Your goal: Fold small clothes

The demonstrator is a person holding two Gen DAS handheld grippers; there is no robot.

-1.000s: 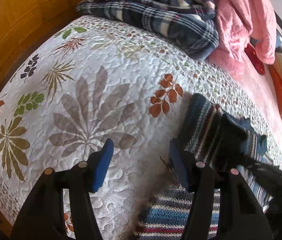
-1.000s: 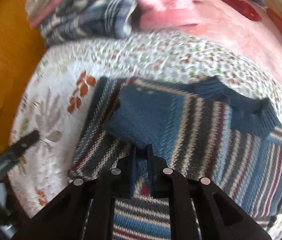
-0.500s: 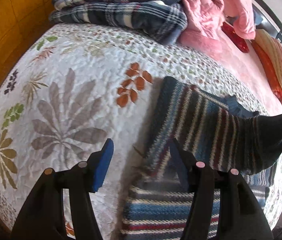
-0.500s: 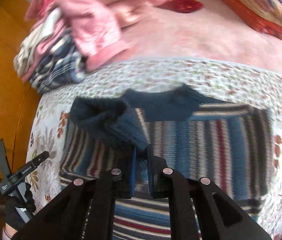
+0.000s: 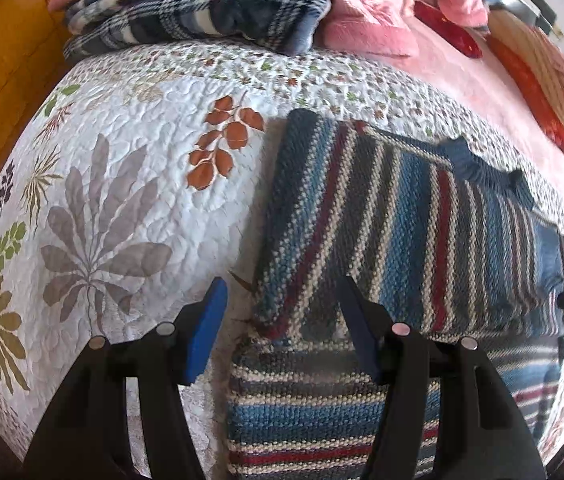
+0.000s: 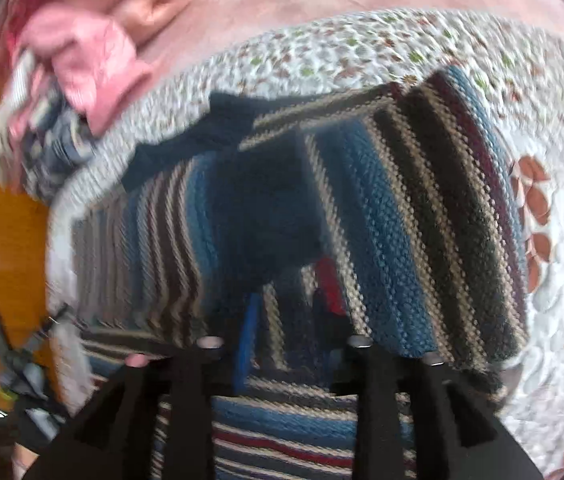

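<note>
Claw (image 5: 282, 320) of the left hand hangs spread wide over a bed, its blue pads (image 5: 207, 330) apart and holding nothing, poised above the near-left corner of a striped sweater (image 5: 402, 232). Largest in view is the quilt (image 5: 122, 184), white and stitched, printed with grey, green and rust leaves, which covers the bed and carries the sweater. Beyond the sweater, at the quilt's far edge, lies a folded plaid blanket (image 5: 202, 12), with a pink blanket (image 5: 374, 12) heaped just beside it. The sweater, knitted in blue, cream, grey and dark red stripes, lies flat on the quilt right of the rust leaf sprig (image 5: 222, 148), with one part folded over the body so that its stripes run at an angle to those beneath; its dark blue collar (image 5: 478, 160) sits at the far side. From the other camera the right claw (image 6: 286, 328) stands low over the sweater's middle, its pads parted with striped knit showing between them; the picture is blurred, but nothing appears pinched. A dark blue cuff (image 6: 270, 208) rests on the sweater just beyond that claw.
</note>
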